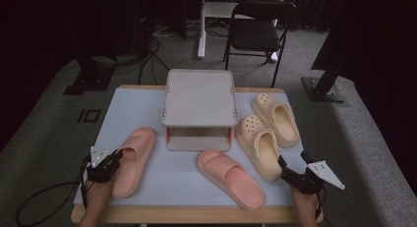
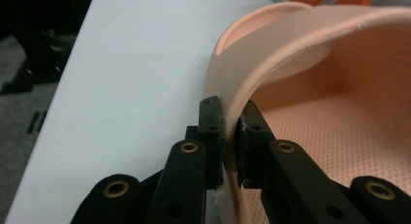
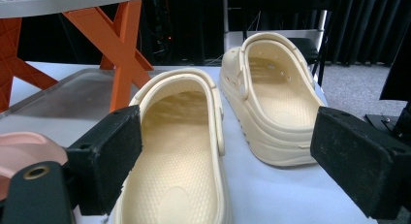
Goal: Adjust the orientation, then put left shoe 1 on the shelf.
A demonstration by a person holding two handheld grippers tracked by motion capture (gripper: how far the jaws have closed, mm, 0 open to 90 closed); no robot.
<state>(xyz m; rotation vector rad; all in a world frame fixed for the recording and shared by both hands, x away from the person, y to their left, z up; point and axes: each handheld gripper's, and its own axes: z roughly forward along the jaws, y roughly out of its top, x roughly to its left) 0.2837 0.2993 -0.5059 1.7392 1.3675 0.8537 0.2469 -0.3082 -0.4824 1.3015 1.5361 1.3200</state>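
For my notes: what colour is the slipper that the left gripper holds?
Pink; the slipper shows best in the left gripper view, its edge pinched by the left gripper.

The pink slide sandal point(image 1: 132, 160) lies sole-down at the left part of the table, toe pointing away from the person, with its left side wall point(image 2: 228, 117) pinched between two black pads near the heel end; its footbed is finely dimpled and its wide strap arches over the front. The cream clog point(image 1: 259, 147) lies sole-down at the right part of the table, heel toward the person, with a perforated toe cap, a textured footbed and a heel strap folded forward, untouched.
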